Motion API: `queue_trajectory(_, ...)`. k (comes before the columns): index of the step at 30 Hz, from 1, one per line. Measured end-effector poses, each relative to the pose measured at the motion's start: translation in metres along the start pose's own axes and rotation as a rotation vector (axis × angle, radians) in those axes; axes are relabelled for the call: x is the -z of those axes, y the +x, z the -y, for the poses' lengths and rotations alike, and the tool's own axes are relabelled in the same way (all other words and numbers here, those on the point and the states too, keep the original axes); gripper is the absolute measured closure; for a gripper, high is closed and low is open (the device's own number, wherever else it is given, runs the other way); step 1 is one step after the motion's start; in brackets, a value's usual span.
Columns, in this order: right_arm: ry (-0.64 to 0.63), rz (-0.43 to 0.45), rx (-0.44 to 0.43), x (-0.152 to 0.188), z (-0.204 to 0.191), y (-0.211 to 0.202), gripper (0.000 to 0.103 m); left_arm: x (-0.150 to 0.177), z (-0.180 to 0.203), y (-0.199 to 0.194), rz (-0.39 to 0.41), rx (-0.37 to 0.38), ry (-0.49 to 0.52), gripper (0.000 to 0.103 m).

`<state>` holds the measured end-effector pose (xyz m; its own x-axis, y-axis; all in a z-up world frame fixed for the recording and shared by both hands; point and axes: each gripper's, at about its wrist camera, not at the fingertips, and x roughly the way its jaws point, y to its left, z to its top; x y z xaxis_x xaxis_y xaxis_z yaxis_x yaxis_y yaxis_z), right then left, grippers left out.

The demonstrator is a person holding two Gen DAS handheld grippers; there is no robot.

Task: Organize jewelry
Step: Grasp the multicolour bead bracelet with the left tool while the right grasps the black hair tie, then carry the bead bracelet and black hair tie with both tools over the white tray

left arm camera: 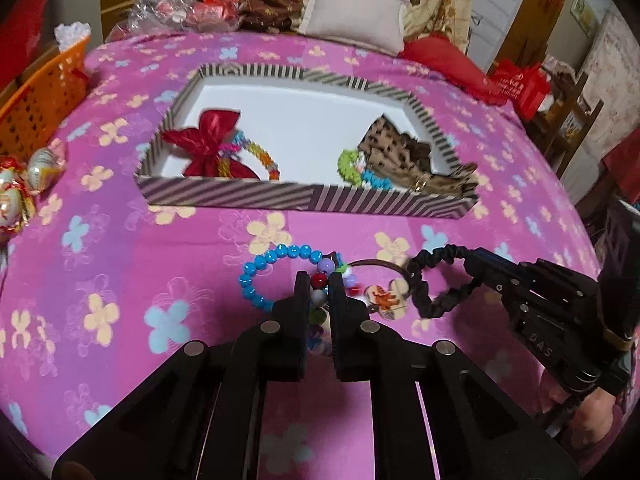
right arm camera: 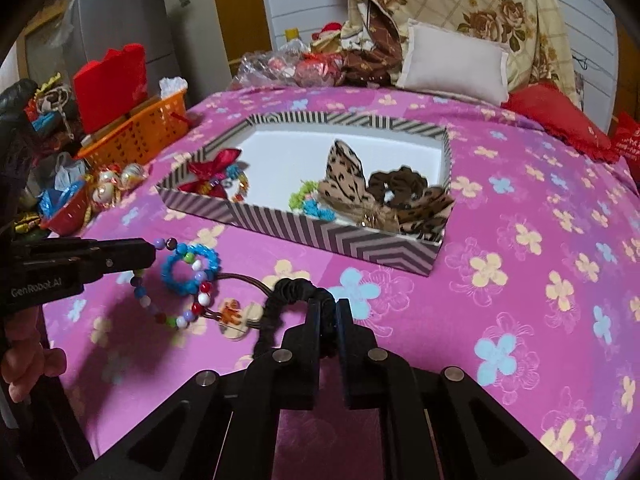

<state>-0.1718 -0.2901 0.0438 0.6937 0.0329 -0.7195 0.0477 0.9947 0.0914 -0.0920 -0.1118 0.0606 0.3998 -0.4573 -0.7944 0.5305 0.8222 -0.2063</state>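
I read "GenRobot.AI", white print, on side of left gripper (right arm camera: 152, 256) body. "DAS" on right gripper (left arm camera: 470, 264) body. Red bag (left arm camera: 520, 84) print too blurred to read.

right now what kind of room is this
Most likely a bedroom in a home: the work surface is a bed with a pink flowered bedsheet, a pillow and a folded flowered quilt at its head.
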Motion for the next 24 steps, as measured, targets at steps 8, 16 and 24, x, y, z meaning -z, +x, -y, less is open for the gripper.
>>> queue_trajectory(8,-0.001,0.038,-0.016,-0.002,-0.009,-0.026,0.096,0.004,0.002,-0.039,0.06,-0.043,0.012,0.095)
queue_trajectory(16,-0.019,0.07,-0.019,-0.003,-0.019,-0.047,0.096,0.01,0.005,-0.061,0.09,-0.073,0.014,0.095)
queue_trajectory(24,-0.022,0.078,-0.024,-0.001,-0.024,-0.056,0.096,0.015,0.009,-0.071,0.111,-0.11,0.028,0.095)
